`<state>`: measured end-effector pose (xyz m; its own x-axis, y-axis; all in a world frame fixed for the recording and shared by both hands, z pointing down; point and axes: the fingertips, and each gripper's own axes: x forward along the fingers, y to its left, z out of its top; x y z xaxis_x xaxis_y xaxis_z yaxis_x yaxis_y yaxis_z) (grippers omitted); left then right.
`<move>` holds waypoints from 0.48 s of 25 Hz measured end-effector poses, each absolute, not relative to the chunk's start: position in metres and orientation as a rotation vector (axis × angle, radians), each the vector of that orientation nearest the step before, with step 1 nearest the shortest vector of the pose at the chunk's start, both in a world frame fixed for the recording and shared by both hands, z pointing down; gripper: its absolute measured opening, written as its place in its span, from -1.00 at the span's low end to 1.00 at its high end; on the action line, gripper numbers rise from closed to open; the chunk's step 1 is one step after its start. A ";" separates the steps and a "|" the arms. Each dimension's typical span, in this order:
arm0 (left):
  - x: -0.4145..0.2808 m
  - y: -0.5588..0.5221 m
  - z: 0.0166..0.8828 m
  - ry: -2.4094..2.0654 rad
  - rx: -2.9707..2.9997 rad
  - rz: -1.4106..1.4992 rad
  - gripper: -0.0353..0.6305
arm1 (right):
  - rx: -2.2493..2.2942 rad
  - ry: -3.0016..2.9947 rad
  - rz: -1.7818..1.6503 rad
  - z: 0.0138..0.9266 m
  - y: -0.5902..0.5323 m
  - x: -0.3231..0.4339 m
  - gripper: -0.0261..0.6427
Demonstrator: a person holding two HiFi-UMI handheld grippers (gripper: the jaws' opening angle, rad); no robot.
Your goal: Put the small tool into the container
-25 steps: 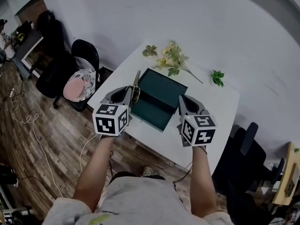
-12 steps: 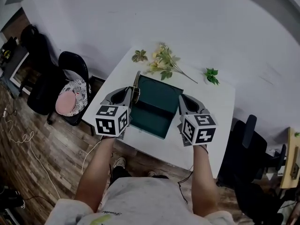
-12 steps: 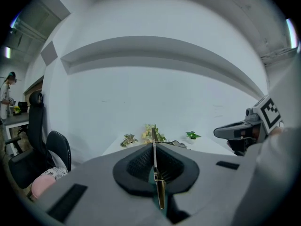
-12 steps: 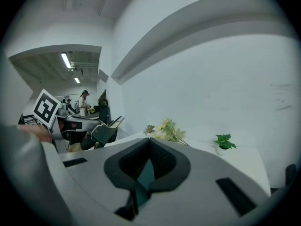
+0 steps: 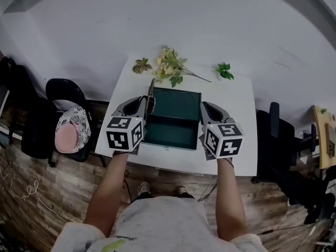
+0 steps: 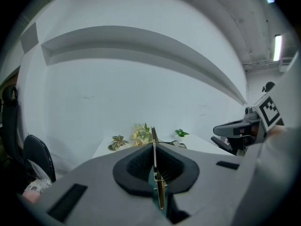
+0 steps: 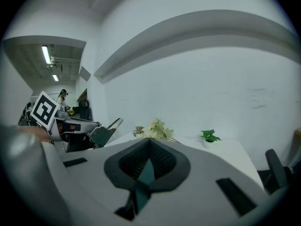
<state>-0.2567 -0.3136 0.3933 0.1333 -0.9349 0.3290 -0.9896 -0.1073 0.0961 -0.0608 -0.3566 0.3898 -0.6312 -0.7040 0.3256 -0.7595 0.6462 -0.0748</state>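
You've turned square-on to the white table, left gripper clamping the slim brass tool, right gripper closed empty, so go low into the dark green box before releasing.

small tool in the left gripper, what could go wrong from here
The small tool is thin and sticks well past the shut left gripper, so it could pivot or slip. In the head view it lies along the left edge of the container rather than over its inside; released here, it might land on the table or catch the wall.
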 end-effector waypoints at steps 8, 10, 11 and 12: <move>-0.266 -0.310 0.400 -1.704 2.257 0.299 -0.89 | 1.377 -2.516 0.334 0.388 -0.328 -0.065 -0.91; -0.268 -0.308 0.401 -1.670 2.285 0.308 -0.89 | 1.414 -2.501 0.342 0.389 -0.319 -0.068 -0.91; -0.269 -0.307 0.401 -1.654 2.299 0.312 -0.89 | 1.429 -2.492 0.344 0.389 -0.315 -0.069 -0.91; -0.269 -0.306 0.401 -1.638 2.313 0.316 -0.89 | 1.443 -2.483 0.346 0.389 -0.312 -0.070 -0.91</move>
